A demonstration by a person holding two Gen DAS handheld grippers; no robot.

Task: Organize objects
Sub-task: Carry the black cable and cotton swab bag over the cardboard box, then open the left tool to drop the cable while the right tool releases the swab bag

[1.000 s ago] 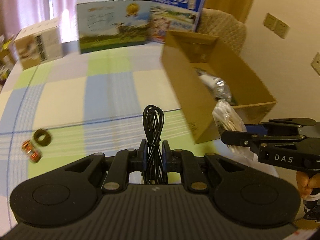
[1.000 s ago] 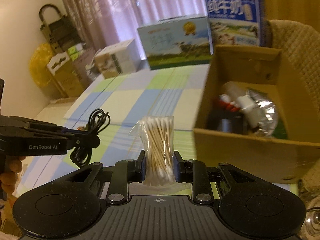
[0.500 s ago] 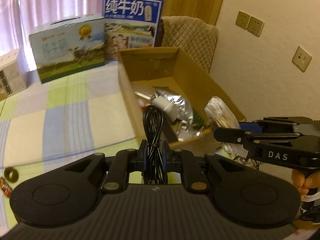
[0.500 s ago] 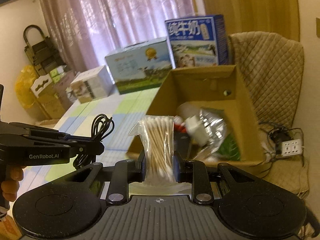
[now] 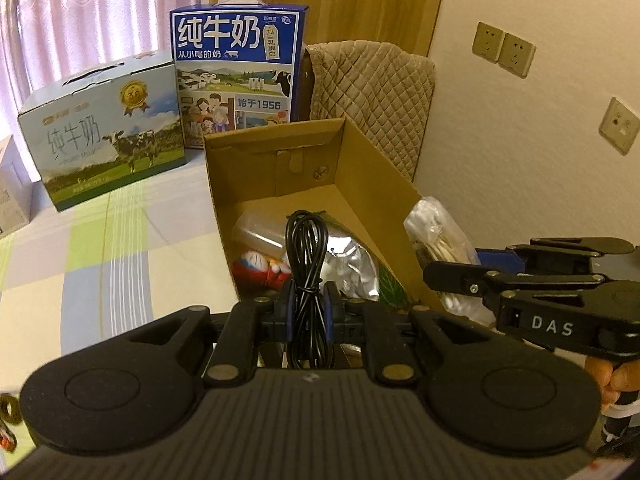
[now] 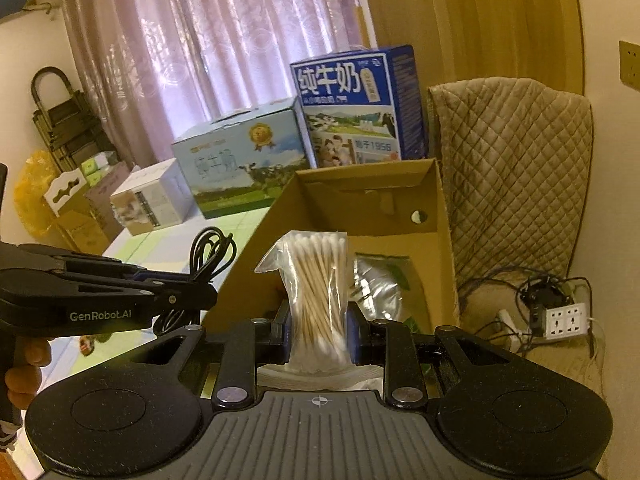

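Note:
My left gripper [image 5: 307, 309] is shut on a coiled black cable [image 5: 306, 248], held upright just over the near end of the open cardboard box [image 5: 376, 184]. In the right wrist view my right gripper [image 6: 318, 332] is shut on a clear bag of cotton swabs [image 6: 316, 284], also above the near rim of the cardboard box [image 6: 440, 216]. The bag of cotton swabs [image 5: 438, 240] hangs by the box's right wall in the left wrist view. Inside the box lie a silver foil pouch [image 5: 352, 260], a red toy [image 5: 260, 270] and a clear bottle [image 5: 256, 232].
Two milk cartons [image 5: 108, 128] [image 5: 236, 72] stand behind the box on the checked tablecloth [image 5: 100, 248]. A quilted chair [image 6: 516, 168] and a power strip with cables [image 6: 560, 316] are to the right. A small ring [image 5: 8, 408] lies at the far left table edge.
Both grippers have swung right and forward toward the box, carrying the cable and the swab bag; the box now fills the middle of both views. Both grips are unchanged.

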